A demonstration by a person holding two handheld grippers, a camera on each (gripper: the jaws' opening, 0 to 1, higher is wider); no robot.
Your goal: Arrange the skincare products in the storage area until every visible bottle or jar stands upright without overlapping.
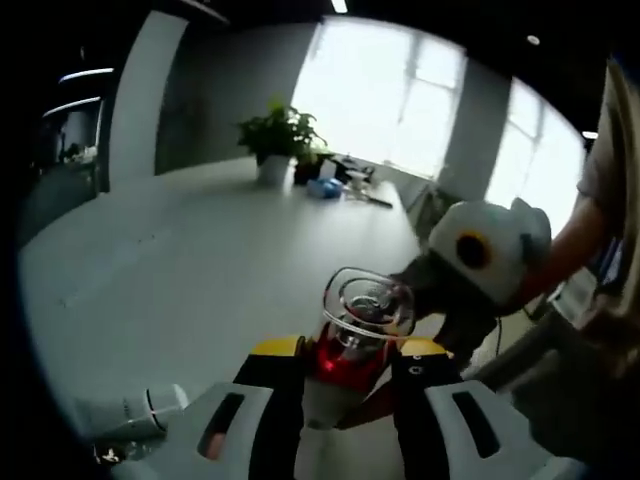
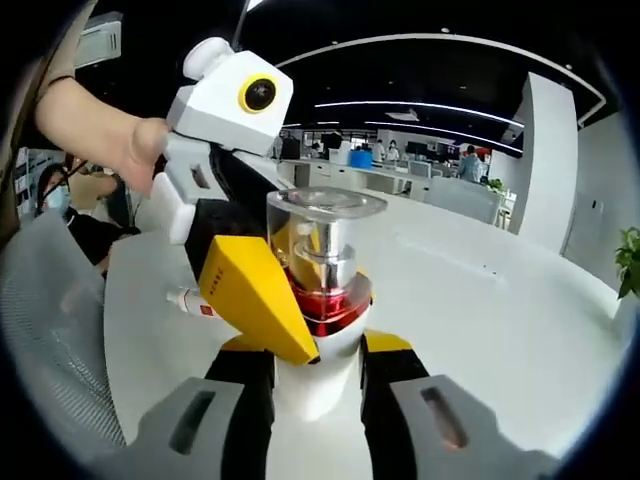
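White office table (image 2: 520, 300), bottle held above it by both tools.
Upright bottle (image 2: 322, 290) is pinched at twelve o'clock by right tool (image 2: 318, 365) and left tool (image 1: 345, 360).

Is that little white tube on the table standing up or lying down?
Lying down. The white tube rests on its side on the white table, its length running along the tabletop, behind the held bottle.

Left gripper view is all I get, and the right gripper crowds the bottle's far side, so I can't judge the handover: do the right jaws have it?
Observer: Yes. In the right gripper view the bottle has its white base between the jaws of the right gripper, both touching it.
Operator: Where is mine gripping?
Observer: Higher up. The left gripper has its yellow jaw across the bottle's red band.
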